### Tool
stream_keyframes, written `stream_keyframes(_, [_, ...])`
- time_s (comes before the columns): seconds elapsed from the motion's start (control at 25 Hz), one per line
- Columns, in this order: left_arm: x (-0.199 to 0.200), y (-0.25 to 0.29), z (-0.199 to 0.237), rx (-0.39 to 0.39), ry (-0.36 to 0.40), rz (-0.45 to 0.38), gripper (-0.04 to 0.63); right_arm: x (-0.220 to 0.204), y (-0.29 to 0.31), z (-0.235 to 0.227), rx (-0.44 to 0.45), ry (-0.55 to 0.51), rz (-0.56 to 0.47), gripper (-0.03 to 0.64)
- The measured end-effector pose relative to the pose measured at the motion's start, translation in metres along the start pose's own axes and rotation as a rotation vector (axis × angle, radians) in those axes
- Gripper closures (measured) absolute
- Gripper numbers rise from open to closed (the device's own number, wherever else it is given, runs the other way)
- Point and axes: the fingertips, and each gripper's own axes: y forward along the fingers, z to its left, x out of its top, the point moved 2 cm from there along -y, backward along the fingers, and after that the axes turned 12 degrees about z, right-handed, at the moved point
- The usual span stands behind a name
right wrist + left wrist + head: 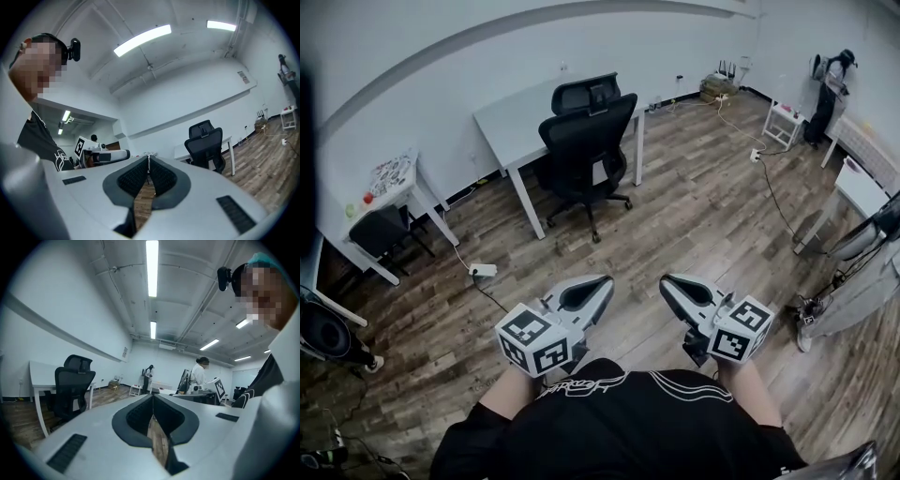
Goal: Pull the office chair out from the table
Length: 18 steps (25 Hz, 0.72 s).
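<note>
Black mesh office chair (586, 141) stands pushed in at the white table (511, 112) by the far wall, well apart from us across the wood-plank floor (703, 216). We hold both grippers low in front of our body, side by side, pointing toward it. Our left gripper (602, 281) has its jaws pressed together on nothing; our right gripper (667, 281) is likewise closed and empty.

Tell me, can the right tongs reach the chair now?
Probably not yet. The chair stands far off at the table, well beyond the shut right tongs. Only floor seems to lie between, so walking closer looks possible.
</note>
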Motion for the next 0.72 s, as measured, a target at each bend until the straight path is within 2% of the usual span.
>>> stream_keyframes(0.36, [-0.004, 0.050, 0.056, -0.060, -0.082, 0.010, 0.588, -0.009, 0.025, -0.064, -0.056, 0.065, 0.030, 0.578])
stream_keyframes(0.48, [-0.001, 0.081, 0.092, -0.053, -0.127, 0.027, 0.588, -0.004, 0.039, -0.100, -0.075, 0.094, 0.039, 0.578])
stream_keyframes(0.72, [0.015, 0.157, 0.179, -0.058, -0.150, 0.085, 0.588, 0.018, 0.089, -0.200, -0.090, 0.152, 0.075, 0.578])
